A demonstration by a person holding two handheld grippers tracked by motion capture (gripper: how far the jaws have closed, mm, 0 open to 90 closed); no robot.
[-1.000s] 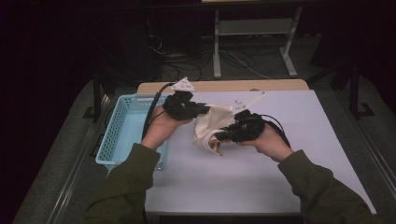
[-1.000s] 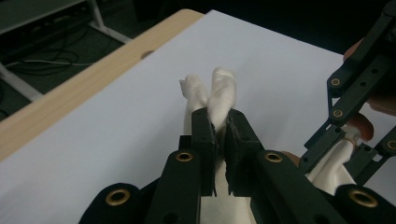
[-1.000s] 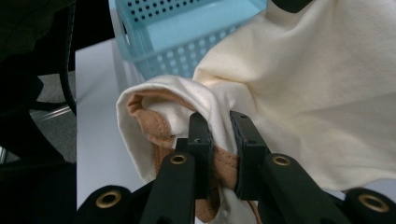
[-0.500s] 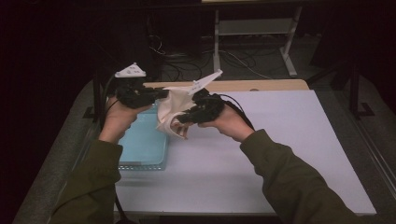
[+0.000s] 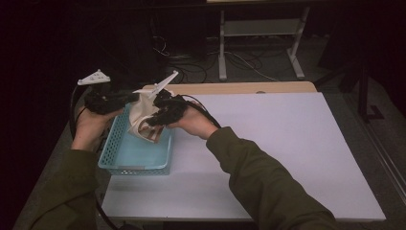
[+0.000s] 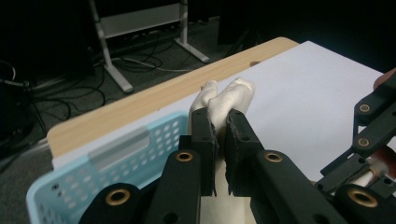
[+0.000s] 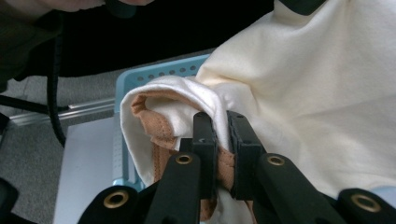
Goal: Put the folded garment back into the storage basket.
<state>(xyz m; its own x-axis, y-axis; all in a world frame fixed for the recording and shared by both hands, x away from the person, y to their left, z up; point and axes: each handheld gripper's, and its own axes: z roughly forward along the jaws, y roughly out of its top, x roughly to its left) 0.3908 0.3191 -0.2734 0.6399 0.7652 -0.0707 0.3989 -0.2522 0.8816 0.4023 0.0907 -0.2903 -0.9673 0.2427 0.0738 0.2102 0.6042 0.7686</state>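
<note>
Black, flat-padded jaws of the left gripper [image 6: 220, 140] are seen pinched on a bunched, soft cream cloth [image 6: 229, 95], whose folded end pokes up just past the fingertips [image 6: 203, 128]. Same deal in the right gripper view: the right gripper [image 7: 220, 140] is clamped on the cloth's tan stitched hem. In the high view, the cloth is held up between both grippers, centre left of frame, over a perforated light-blue plastic basket [image 5: 115, 153] on the white table [image 5: 287, 143].
</note>
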